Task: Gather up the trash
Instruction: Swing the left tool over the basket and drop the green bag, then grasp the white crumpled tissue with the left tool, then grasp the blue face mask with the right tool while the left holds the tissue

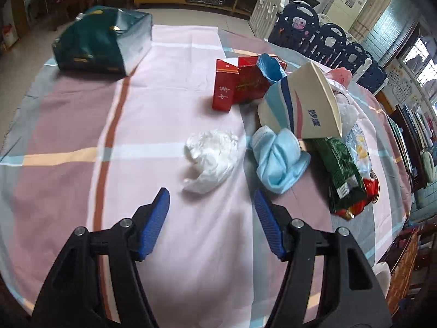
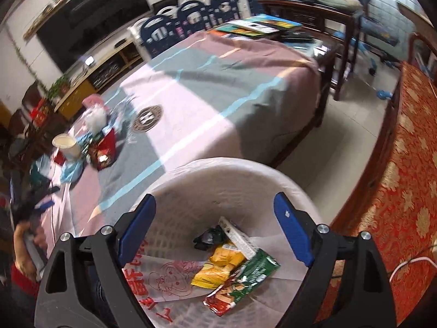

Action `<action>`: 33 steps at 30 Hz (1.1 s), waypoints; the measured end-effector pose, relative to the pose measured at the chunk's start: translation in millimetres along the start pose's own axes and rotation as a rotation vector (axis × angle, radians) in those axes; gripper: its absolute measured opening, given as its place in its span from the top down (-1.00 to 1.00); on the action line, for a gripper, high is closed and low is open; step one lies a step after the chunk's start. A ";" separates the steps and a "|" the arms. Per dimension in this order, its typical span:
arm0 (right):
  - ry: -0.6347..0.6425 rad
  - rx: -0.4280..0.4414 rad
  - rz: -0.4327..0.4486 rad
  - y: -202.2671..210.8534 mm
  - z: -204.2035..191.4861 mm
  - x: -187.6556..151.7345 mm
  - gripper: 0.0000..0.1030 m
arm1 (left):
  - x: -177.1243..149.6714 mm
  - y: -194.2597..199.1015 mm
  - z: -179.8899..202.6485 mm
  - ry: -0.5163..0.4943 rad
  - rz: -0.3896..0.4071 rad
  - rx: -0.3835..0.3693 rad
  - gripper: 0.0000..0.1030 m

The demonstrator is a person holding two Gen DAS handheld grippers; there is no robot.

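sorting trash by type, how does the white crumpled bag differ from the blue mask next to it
The white crumpled bag is thin, glossy plastic lying alone on the cloth; the blue mask is pleated fabric, bunched against the tipped paper cup. Both are soft, crumpled and lie untouched ahead of the left gripper.

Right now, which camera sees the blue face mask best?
The left wrist view. The blue face mask lies crumpled, close and sharp there, just beyond the open left gripper. In the right wrist view it is only a small, blurry pale-blue patch far off on the table.
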State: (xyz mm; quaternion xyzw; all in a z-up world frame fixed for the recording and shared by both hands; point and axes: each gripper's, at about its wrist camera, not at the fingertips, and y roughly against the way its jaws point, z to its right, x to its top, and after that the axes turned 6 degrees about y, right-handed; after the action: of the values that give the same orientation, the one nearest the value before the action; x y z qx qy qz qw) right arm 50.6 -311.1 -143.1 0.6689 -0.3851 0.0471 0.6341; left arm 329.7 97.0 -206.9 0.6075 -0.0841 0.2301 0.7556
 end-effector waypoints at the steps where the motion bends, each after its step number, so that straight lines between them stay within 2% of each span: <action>1: 0.024 0.015 -0.005 -4.0 -10.5 1.1 -0.68 | 2.1 -4.7 2.5 -0.016 0.001 0.011 -0.15; 2: 0.049 0.033 -0.009 -8.8 -23.0 2.7 -0.68 | 2.7 -10.3 6.8 -0.047 -0.003 0.035 0.18; 3: 0.068 0.045 -0.011 -11.3 -32.3 4.6 -0.68 | 4.8 -18.1 6.5 -0.071 -0.014 0.057 0.63; 4: 0.088 0.056 -0.010 -14.4 -43.0 6.6 -0.68 | 4.0 -23.8 5.8 -0.083 -0.027 0.076 0.78; 7: 0.126 0.117 -0.012 -24.5 -76.3 14.7 -0.68 | -1.9 -10.1 4.0 -0.023 0.011 0.039 0.84; 11: 0.187 0.205 -0.013 -40.4 -125.6 26.5 -0.68 | -24.4 52.3 4.0 -0.055 0.182 0.070 0.84; 14: 0.263 0.278 -0.022 -59.2 -173.6 34.6 -0.68 | -54.6 101.7 -9.3 -0.066 0.329 0.107 0.84; 15: 0.288 0.297 -0.028 -65.0 -189.2 35.7 -0.68 | -63.5 110.0 -16.6 -0.052 0.351 0.118 0.84; 17: 0.352 0.339 -0.039 -84.2 -230.8 40.0 -0.68 | -69.8 120.0 -41.7 0.071 0.361 0.001 0.84; 19: 0.409 0.350 -0.048 -104.0 -268.9 42.8 -0.68 | -68.1 126.6 -46.5 0.110 0.388 0.016 0.84; 20: 0.441 0.346 -0.057 -116.3 -288.6 44.5 -0.68 | -64.9 122.6 -48.6 0.121 0.378 0.019 0.84; 25: 0.540 0.213 -0.093 -170.4 -345.5 48.5 -0.67 | -64.9 103.0 -40.5 0.103 0.336 0.027 0.84; 26: 0.550 0.194 -0.097 -178.2 -348.8 48.6 -0.54 | -64.6 100.9 -39.5 0.100 0.334 0.028 0.84; 27: 0.565 0.176 -0.105 -185.5 -351.6 47.4 -0.21 | -64.1 99.2 -40.6 0.101 0.330 0.030 0.84; 28: 0.575 0.180 -0.127 -191.1 -352.5 45.6 0.02 | -63.1 97.0 -43.0 0.110 0.319 0.030 0.84; 29: 0.574 0.199 -0.153 -194.0 -351.6 43.2 0.46 | -62.4 95.4 -46.8 0.124 0.302 0.023 0.84; 30: 0.569 0.213 -0.163 -194.6 -350.4 40.9 0.65 | -61.5 93.1 -49.6 0.136 0.291 0.018 0.84; 33: 0.601 0.221 -0.152 -178.2 -342.1 30.0 0.70 | -60.3 90.0 -53.4 0.155 0.275 0.010 0.84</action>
State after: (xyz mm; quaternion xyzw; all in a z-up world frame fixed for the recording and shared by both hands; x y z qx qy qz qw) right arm 319.6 -40.1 -205.8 0.7168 -0.1224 0.2363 0.6445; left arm 228.0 147.4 -165.6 0.5744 -0.1067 0.3781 0.7181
